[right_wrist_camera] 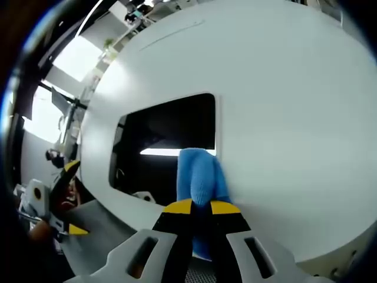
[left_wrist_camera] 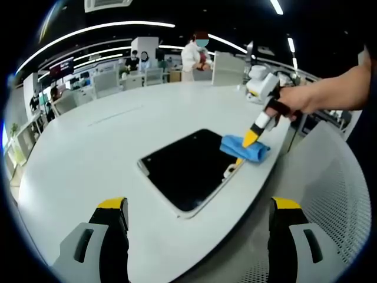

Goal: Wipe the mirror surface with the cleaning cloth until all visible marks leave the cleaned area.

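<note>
A dark rectangular mirror [left_wrist_camera: 188, 168] lies flat on the white round table [left_wrist_camera: 118, 130]. A blue cleaning cloth [left_wrist_camera: 244, 148] rests on the mirror's right corner, pinched by my right gripper [left_wrist_camera: 250, 140], which a hand holds from the right. In the right gripper view the blue cloth [right_wrist_camera: 200, 177] runs from between the shut yellow-tipped jaws onto the mirror [right_wrist_camera: 165, 138], which reflects a ceiling light. My left gripper [left_wrist_camera: 197, 207] hangs open over the table's near edge, short of the mirror, with nothing between its jaws. The left gripper [right_wrist_camera: 65, 197] also appears at the lower left of the right gripper view.
The table edge [left_wrist_camera: 259, 194] curves close to the mirror's near side, with a perforated grey surface [left_wrist_camera: 336, 194] beyond it. Chairs [left_wrist_camera: 106, 82] and several people stand at the far side of the room. Bare tabletop stretches left of and behind the mirror.
</note>
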The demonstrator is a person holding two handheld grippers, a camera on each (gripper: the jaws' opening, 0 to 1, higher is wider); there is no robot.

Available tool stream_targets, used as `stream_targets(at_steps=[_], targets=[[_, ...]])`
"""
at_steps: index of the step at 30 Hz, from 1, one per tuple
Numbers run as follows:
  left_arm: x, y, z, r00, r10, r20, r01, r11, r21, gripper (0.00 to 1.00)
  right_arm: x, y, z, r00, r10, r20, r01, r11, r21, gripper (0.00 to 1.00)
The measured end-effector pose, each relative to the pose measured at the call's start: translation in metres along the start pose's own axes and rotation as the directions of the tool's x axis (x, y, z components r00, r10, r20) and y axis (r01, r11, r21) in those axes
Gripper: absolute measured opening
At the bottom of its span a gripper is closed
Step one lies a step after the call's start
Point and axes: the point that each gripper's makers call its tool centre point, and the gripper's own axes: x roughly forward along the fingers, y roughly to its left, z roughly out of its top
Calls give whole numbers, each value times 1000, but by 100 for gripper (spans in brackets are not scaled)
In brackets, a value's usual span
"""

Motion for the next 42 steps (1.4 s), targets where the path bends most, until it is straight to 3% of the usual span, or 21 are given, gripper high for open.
stream_targets(at_steps=[42], targets=[[0, 0, -1, 1000, 3, -2, -3, 1000, -3, 100, 13, 29, 0, 999, 32, 9, -32, 999, 14, 3]])
